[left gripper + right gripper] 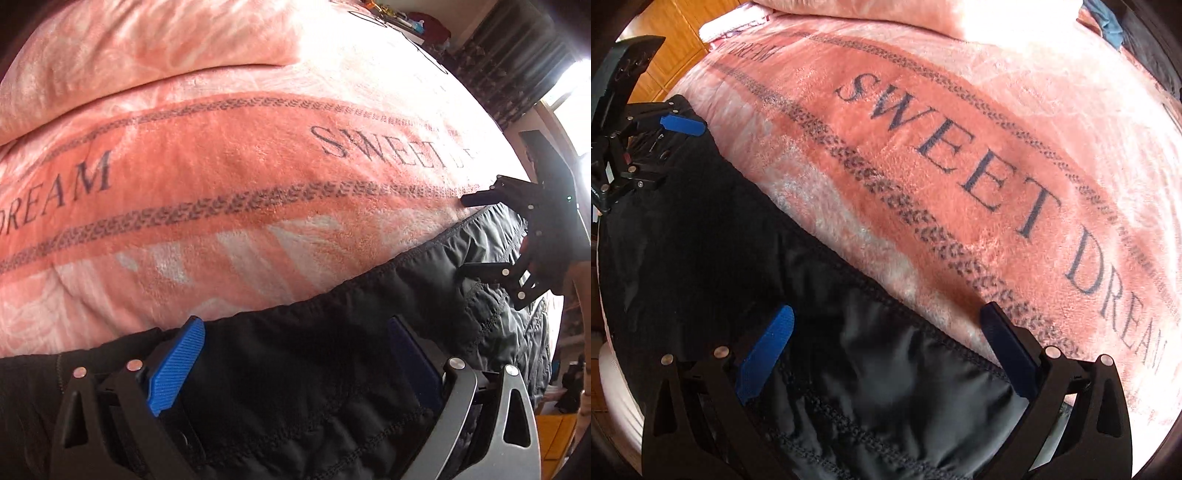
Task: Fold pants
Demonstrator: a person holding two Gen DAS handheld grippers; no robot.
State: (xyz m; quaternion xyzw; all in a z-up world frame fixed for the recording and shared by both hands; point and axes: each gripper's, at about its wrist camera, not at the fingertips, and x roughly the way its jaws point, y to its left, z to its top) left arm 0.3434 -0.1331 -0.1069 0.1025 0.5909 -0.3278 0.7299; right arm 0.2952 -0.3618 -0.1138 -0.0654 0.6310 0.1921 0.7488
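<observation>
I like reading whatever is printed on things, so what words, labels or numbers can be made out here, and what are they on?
"SWEET DREAM": dark capitals on the pink blanket, between two patterned stripes.
"DREAM": a second print at the far end of that blanket, its start too blurred to read.
Black pants: no label or text visible.
Left tool and right tool: no readable markings.
</observation>
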